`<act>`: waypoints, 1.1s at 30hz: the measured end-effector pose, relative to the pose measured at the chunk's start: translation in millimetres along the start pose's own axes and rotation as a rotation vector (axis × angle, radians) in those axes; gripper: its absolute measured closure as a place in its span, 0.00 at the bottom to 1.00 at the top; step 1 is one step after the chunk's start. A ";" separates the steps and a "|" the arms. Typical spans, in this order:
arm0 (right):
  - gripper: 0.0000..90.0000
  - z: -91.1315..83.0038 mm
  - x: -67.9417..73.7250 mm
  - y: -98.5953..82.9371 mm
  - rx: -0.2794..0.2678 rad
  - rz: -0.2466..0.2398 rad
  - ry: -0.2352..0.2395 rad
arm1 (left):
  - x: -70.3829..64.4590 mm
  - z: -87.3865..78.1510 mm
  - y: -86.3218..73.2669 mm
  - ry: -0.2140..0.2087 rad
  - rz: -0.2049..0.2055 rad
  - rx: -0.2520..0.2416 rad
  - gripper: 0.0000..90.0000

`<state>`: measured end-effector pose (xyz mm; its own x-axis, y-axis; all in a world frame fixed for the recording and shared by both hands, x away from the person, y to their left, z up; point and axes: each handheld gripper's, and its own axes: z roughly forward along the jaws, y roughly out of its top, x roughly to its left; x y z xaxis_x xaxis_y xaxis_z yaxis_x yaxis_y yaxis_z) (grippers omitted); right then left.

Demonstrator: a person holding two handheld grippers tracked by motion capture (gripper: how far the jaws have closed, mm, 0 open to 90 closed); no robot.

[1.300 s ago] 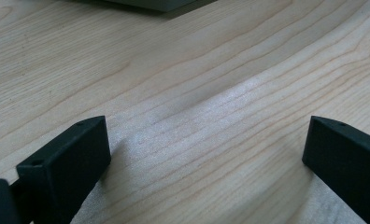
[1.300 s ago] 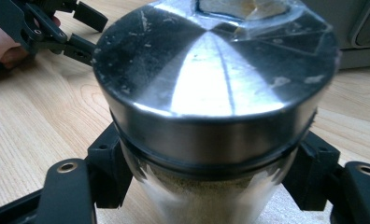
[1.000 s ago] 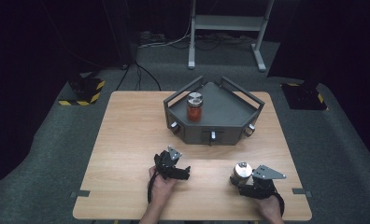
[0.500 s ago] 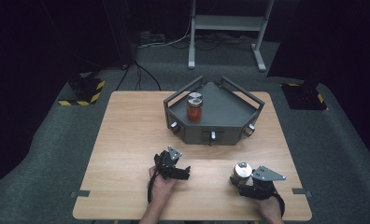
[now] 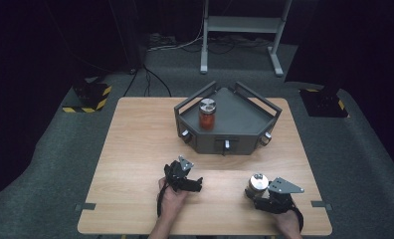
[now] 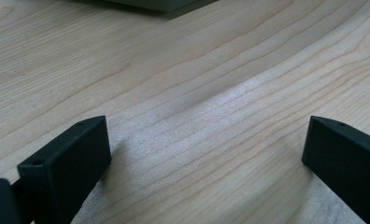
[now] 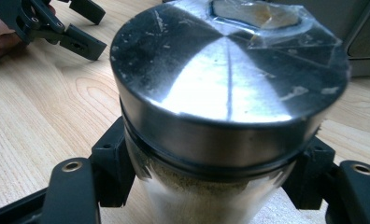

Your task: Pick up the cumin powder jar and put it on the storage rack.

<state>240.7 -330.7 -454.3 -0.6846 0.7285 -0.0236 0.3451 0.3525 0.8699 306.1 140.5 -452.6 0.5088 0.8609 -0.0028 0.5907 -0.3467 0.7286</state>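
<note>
- A wooden table (image 5: 135, 149) carries a grey, angular tray (image 5: 245, 117) with raised rails at its far middle, knobs showing along its front wall.
- Inside the tray, toward its left side, we see one jar with red contents (image 5: 207, 114) standing upright under a silver lid.
- Near the table's front edge at the right, our right gripper (image 5: 262, 191) grips a second jar with a metal lid (image 5: 257, 183); in the right gripper view its two black jaws press against the jar's sides just below the lid (image 7: 230, 88), with pale, grainy contents visible through the glass.
- Clear tape crosses the top of that lid.
- At front centre, our left gripper (image 5: 187, 183) rests low over bare wood, its jaws spread wide with nothing between them.
- The two grippers sit well apart.
</note>
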 end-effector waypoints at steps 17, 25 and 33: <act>0.35 -11.4 -7.0 11.2 -0.018 0.009 0.005 | -0.2 -0.1 -0.2 0.001 -0.001 -0.001 0.02; 0.35 -11.2 -11.4 16.2 -0.022 0.026 0.021 | -0.2 -0.2 -0.3 0.002 -0.002 -0.001 0.02; 0.35 -13.2 -14.9 24.4 -0.028 0.040 0.025 | -0.2 -0.2 -0.3 0.002 -0.002 -0.001 0.02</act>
<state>250.8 -340.7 -426.2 -0.6865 0.7267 0.0239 0.3547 0.3061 0.8835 305.7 140.5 -452.6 0.5064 0.8623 -0.0030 0.5908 -0.3444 0.7296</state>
